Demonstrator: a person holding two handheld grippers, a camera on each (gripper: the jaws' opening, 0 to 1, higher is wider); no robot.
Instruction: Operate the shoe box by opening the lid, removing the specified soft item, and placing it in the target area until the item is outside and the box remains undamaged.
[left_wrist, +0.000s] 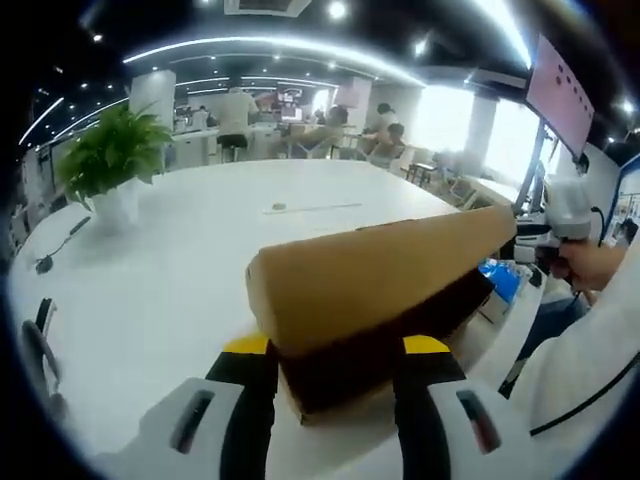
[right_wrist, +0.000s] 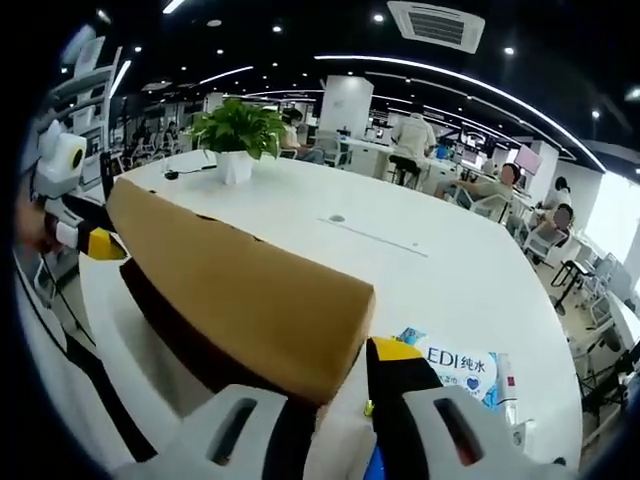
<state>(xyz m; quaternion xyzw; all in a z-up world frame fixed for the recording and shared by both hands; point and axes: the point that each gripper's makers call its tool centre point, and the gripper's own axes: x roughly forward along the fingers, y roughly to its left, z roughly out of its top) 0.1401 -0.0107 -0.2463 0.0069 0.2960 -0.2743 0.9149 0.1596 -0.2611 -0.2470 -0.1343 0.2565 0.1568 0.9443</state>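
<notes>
Left tongs (left_wrist: 335, 360) and right tongs (right_wrist: 345, 385) each clamp one end of the cardboard lid (left_wrist: 385, 275) above the white worktop (left_wrist: 200, 260) | Risk: uneven lifting twists and tears the cardboard.

Tan shoe box (left_wrist: 380, 275), white table (left_wrist: 200, 260), green plant (left_wrist: 110, 150), blue-white packet (right_wrist: 465, 372)

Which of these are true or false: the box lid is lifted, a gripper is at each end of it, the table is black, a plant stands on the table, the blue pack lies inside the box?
1. The lid is lifted: true.
2. The left gripper and right gripper are at opposite ends: true.
3. The table is black: false, white.
4. A plant stands on the table: true.
5. The blue pack lies inside the box: false, it lies on the table beside it.
</notes>
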